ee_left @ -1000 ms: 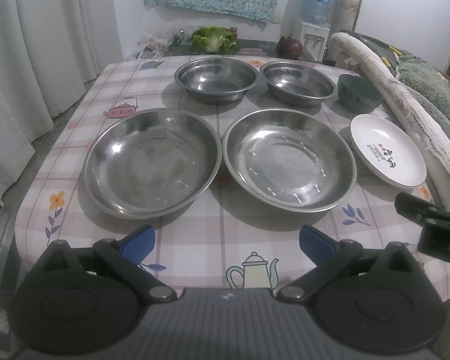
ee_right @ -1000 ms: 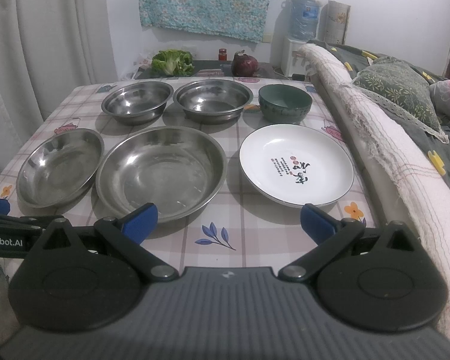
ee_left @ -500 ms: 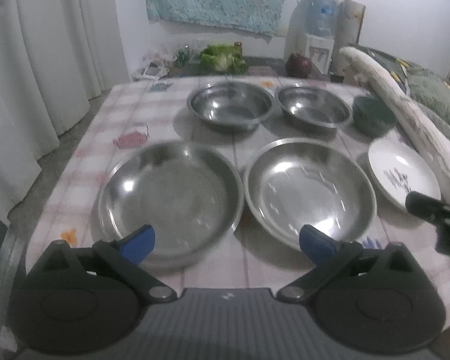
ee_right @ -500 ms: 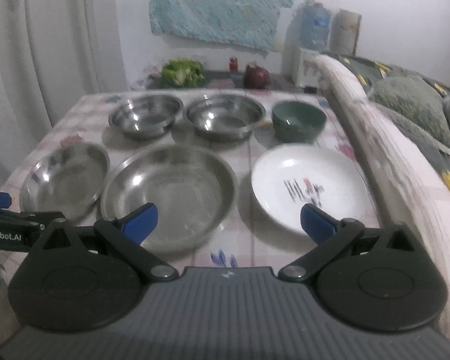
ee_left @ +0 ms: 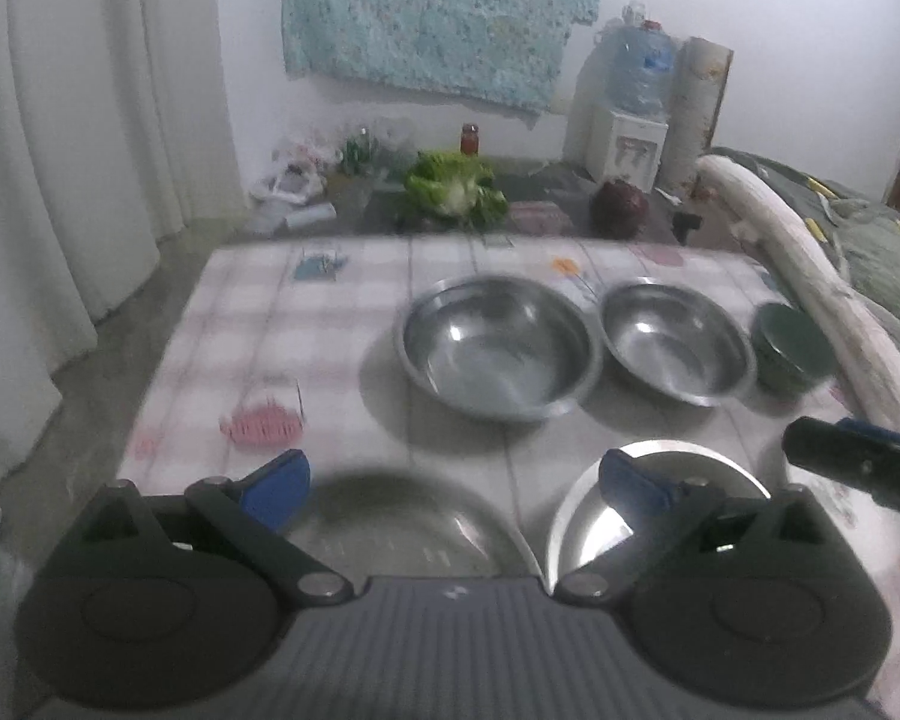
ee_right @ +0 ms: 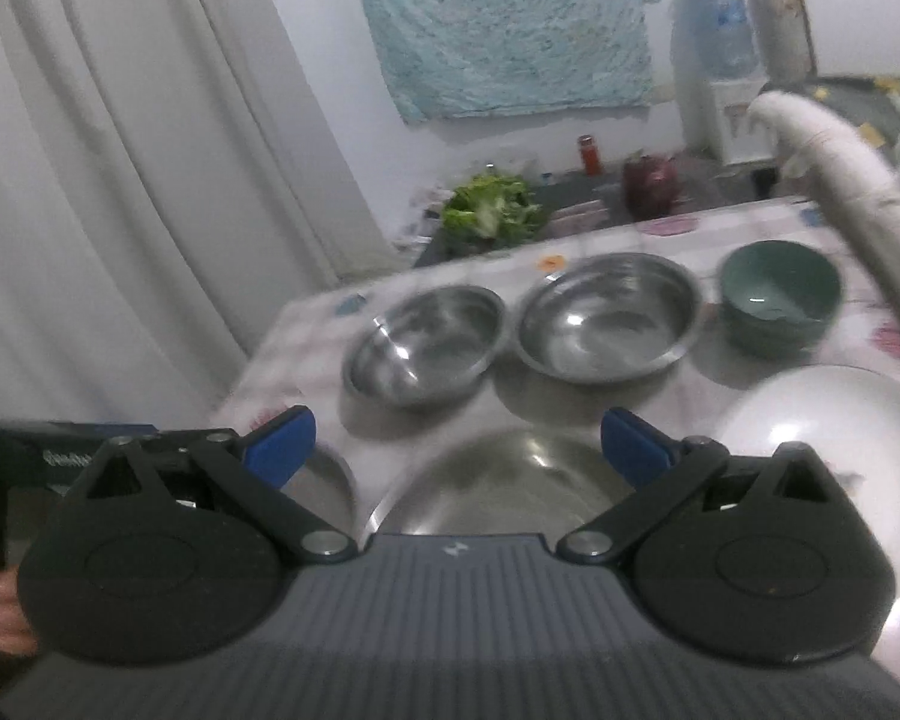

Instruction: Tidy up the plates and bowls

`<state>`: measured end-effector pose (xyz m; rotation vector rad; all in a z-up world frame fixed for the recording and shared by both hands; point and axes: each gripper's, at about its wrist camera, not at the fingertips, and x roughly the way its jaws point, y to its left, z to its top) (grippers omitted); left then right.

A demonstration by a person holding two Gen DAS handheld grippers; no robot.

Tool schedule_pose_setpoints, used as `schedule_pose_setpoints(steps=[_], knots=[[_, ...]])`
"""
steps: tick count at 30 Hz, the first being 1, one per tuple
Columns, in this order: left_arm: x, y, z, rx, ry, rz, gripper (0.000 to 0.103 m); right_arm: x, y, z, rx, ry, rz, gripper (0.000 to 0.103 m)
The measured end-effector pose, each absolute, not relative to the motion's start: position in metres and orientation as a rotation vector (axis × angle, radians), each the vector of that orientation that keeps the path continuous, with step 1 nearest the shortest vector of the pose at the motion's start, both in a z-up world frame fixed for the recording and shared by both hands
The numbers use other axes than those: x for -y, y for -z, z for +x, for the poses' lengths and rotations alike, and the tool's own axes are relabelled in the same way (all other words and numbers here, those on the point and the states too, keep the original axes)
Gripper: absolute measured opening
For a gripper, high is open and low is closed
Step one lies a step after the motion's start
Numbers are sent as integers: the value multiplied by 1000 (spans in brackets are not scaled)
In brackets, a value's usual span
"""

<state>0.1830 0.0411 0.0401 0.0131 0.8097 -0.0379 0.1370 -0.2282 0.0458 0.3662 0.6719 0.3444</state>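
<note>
Steel plates (ee_left: 654,516) apparently just below both grippers' spread jaws.

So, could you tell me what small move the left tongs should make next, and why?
Probably lower the left tongs onto the rim of the near left steel plate. They are open and empty, that plate lies right beneath them, and the second steel plate sits beside it, a likely place to stack it.

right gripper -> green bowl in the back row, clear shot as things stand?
Probably yes. The right gripper is open and empty, and the green bowl stands apart from the steel bowl beside it. The white plate lies low in between, so it would have to pass over that.
</note>
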Motion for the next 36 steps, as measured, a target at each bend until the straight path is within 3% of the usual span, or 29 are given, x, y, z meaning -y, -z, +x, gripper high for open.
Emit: schedule_pose_setpoints(steps=[4,7,11,14,16,18,21,23,25,27,36], knots=[[-48,-28,228,-836,25,49,103,219,-25,183,-725,-347,409,100],[-53,-12,264,-862,17,72,103,204,-8,214,-768,-361,425,92],[-57,15,304,-880,6,92,101,186,15,248,-838,-368,439,68],[-57,30,329,-899,13,124,90,175,30,273,-899,-366,414,45],[-55,37,343,-910,34,133,84,171,37,286,-927,-369,407,41],[-51,44,354,-928,17,147,84,169,42,297,-953,-368,406,30],[-47,54,367,-967,-10,167,77,169,48,312,-971,-349,411,26],[-45,59,372,-999,-15,167,67,168,50,315,-974,-348,411,20],[-47,65,375,-1035,-13,154,36,169,51,315,-976,-359,414,18],[-51,68,376,-1060,-34,143,24,169,52,316,-974,-366,416,18],[-70,64,352,-1098,-50,141,23,161,51,311,-1014,-485,380,19]])
